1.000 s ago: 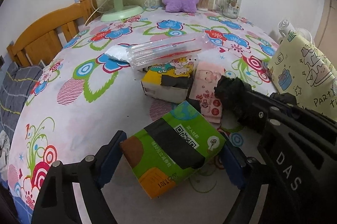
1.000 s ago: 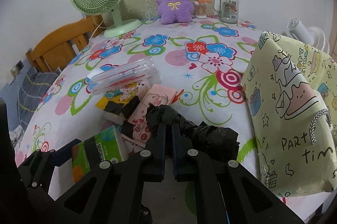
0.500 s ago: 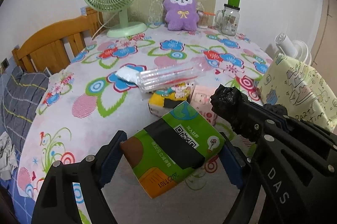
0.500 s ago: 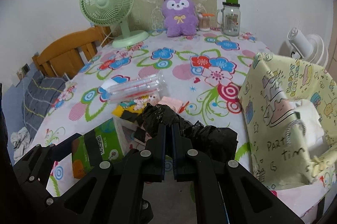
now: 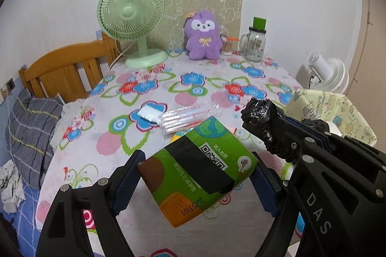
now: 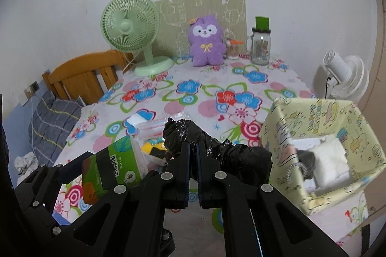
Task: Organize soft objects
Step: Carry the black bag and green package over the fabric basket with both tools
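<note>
Both loads are clear of the table. Left gripper [image 5: 196, 177] clamps the green tissue pack [image 5: 197, 170] across its width; right gripper [image 6: 192, 155] is pinched tight on the black plastic bag [image 6: 217, 148], which bulges ahead of and right of the fingertips. I'd carry both over the yellow paper bag [image 6: 320, 117], right of the fingers, before letting go. Pack: crinkly film, yielding block. Black bag: glossy, crumpled.

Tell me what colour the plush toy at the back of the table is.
The plush toy is purple with a white face and a yellow bow; the right wrist view shows it best.
</note>
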Demonstrator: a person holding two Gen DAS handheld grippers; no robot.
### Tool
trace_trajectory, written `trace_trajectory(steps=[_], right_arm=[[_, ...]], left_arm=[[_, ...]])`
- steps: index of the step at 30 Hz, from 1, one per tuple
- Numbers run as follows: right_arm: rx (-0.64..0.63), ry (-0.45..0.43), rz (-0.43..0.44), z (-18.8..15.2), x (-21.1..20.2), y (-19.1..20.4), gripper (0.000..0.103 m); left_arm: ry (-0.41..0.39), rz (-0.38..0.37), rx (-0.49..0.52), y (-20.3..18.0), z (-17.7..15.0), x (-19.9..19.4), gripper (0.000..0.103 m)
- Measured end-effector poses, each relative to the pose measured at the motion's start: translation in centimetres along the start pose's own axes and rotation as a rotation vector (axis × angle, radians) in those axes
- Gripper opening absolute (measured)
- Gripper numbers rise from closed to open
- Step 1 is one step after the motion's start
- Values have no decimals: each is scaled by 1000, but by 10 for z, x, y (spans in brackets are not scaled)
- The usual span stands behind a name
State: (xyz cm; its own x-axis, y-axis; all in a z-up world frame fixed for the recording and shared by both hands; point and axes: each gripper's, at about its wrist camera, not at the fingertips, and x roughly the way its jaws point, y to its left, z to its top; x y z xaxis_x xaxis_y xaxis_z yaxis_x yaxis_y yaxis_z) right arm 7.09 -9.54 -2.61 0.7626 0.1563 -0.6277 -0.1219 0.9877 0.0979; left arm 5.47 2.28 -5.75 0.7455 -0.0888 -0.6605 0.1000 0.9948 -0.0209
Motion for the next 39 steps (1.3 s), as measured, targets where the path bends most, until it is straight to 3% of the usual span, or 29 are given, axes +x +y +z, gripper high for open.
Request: trace_trajectory(steps=[11,23,39], right_arm=[[-1,-63,8,20,-34,-4,8],[3,-99,-9,32,-52,-24,8],[38,-130,-51,36,-66,-83,8]], left_arm=[[-64,6,9,-11,21,-32,86],[-97,-15,10,-31,32,-41,86],[-108,-52,44,-90,41,-38,86]])
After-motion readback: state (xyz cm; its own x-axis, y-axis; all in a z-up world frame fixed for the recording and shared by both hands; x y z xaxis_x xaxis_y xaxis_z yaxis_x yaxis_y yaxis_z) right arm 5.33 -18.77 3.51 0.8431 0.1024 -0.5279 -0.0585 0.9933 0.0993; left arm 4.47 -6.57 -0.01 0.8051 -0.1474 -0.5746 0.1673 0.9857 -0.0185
